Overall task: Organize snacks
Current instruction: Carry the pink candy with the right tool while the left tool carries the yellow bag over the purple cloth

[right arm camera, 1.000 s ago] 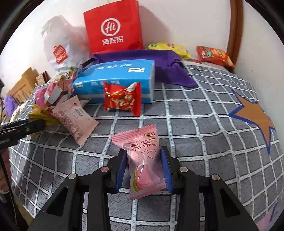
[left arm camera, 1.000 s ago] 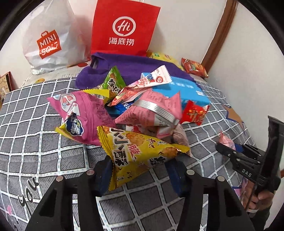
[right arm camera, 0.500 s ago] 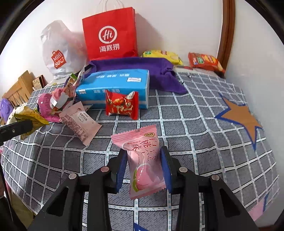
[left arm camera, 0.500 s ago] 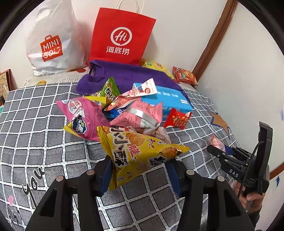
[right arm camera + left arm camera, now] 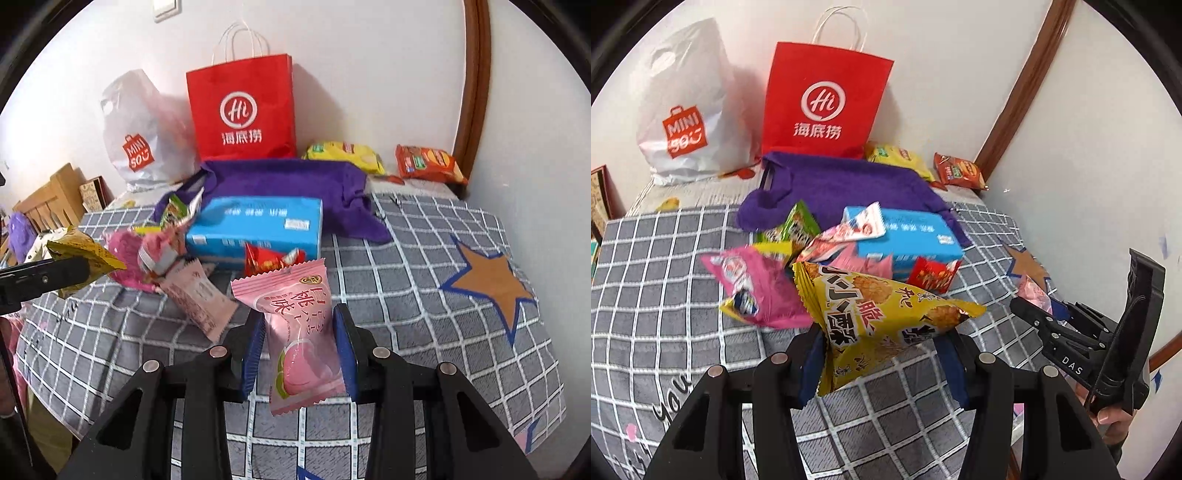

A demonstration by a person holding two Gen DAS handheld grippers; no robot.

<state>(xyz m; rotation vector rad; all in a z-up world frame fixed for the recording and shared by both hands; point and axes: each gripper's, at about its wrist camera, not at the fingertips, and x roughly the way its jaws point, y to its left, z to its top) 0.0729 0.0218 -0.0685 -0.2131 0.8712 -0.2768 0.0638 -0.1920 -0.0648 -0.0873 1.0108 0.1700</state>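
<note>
Gripping a crinkled yellow foil snack bag between its blue pads, the left claw holds it clear of the grey checked bedspread. Left to right in the left wrist view: white plastic shopping bag with orange logo against the wall; red paper carrier bag with white handles beside it; purple fabric tote lying flat in front of both. On the bedspread, a heap: magenta puffy snack bag, green packet, blue rectangular tissue box, small red packet leaning on the box front. Far corner by the wall: flat yellow packet, orange-red packet.

Right wrist view: right claw shut on a pink peach-printed sweet wrapper, raised above the bedspread. A pale pink flat sachet lies just left of it, near the heap. An orange star patch with blue edging sits on the bedspread to the right, well apart from the snacks.
</note>
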